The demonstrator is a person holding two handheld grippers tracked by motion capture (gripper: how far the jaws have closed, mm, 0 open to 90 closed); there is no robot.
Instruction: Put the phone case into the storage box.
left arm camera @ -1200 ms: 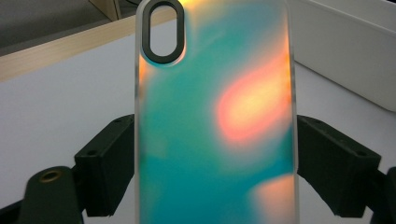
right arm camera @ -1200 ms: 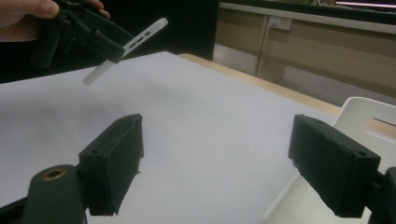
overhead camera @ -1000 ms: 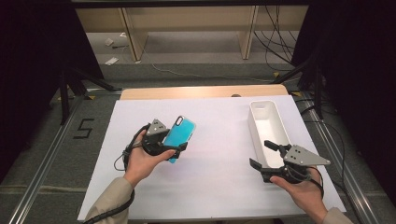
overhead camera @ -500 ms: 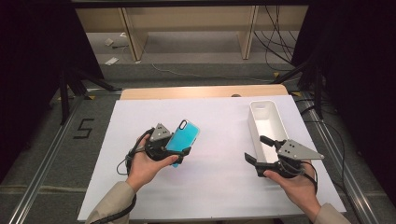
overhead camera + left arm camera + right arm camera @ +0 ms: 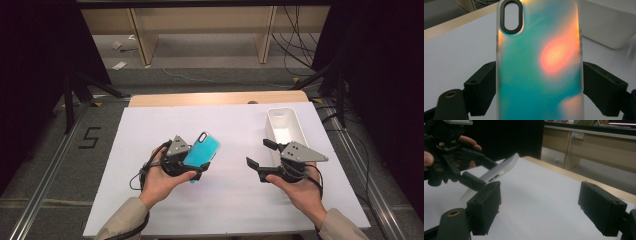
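Phone case [image 5: 204,152], teal: clamped across its width in left gripper [image 5: 192,167], tilted above the white worktop [image 5: 230,210]. Right gripper [image 5: 261,154]: jaws wide, empty, near the white bin [image 5: 285,127] at the right edge.

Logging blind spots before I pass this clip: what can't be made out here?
- Teal iridescent phone case: top and bottom ends cut off by the frame edges in the left gripper view.
- White rectangular plastic bin: its near end is hidden by the right gripper in the high view.
- Left gripper: its far jaw is hidden under the case in the high view.
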